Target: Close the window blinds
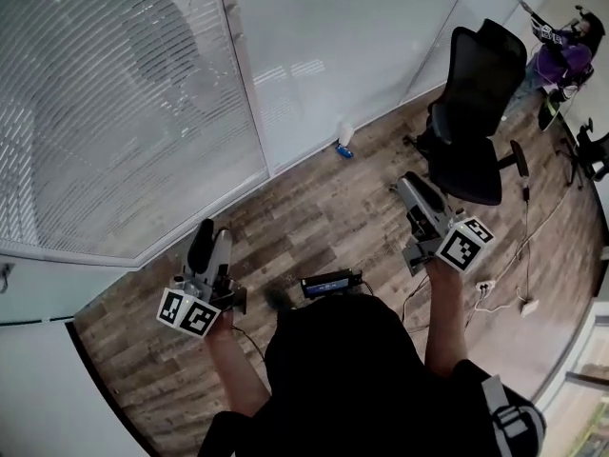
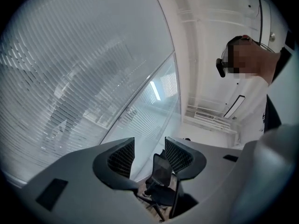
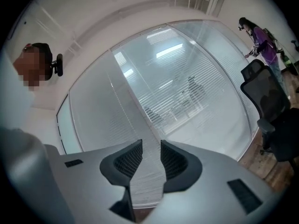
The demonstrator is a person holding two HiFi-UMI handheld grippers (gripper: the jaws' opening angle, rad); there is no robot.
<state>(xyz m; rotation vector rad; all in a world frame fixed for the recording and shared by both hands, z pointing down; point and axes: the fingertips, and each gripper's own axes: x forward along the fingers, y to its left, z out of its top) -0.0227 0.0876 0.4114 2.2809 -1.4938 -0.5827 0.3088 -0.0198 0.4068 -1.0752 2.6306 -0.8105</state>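
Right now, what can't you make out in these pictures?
- Small blue-and-white object, head view: too small to identify.
- White slatted window blinds: no cord or wand discernible in any view.
- Black mesh office chair, right gripper view: cut off by the right edge.
- Person in purple top, head view: held item too small.

Two tools: left tool [image 1: 209, 236], right tool [image 1: 411, 185]. Two window blinds, [image 1: 114, 112] and [image 1: 333, 46]. One whole office chair [image 1: 471, 112], one spray bottle [image 1: 344, 139], one person in purple [image 1: 561, 57].

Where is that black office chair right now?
In the head view, the black office chair stands upper right on the wooden floor, beside the glass wall and just beyond the right gripper.
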